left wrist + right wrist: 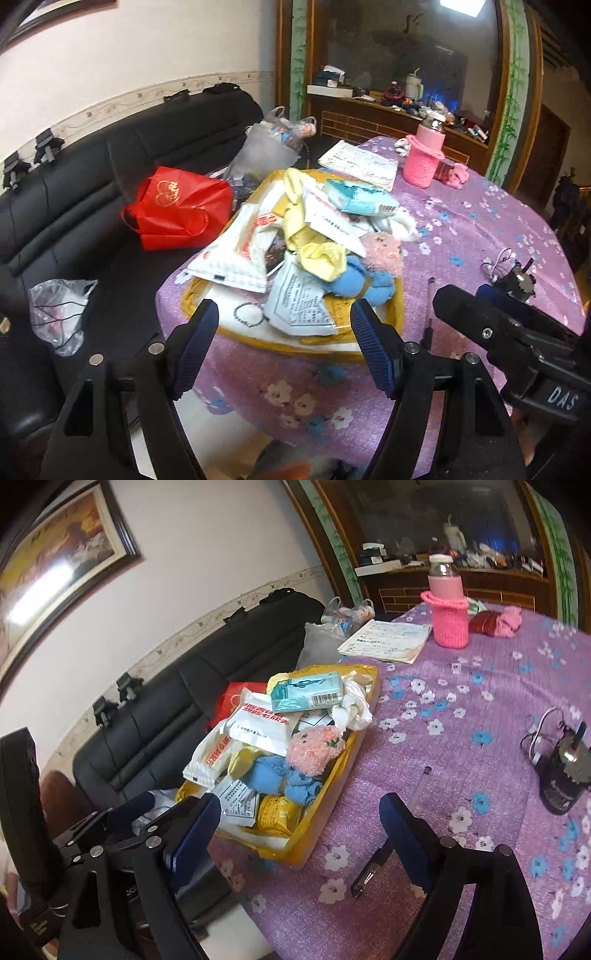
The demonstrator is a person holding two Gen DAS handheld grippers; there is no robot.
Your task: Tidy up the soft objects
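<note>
My yellow tray (pixel 325 812) brims with fuzzy pink plush (pixel 314 749), blue knit socks (pixel 284 775) and crinkly packets. My left gripper (pixel 284 347) and right gripper (pixel 299 834) both gape empty.

You are looking at very little text that can be read. On the black body of the right gripper (pixel 517 332), at the right edge of the left wrist view, white letters are reading "DAS". The red bag (pixel 177 206) on the sofa is carrying a gold heart emblem with characters too small to read. The white packets (pixel 258 720) in the yellow tray (pixel 325 812) are showing red print, the teal pack (pixel 306 694) is showing a barcode, and the paper sheet (pixel 388 638) is showing printed lines, all of it illegible.
</note>
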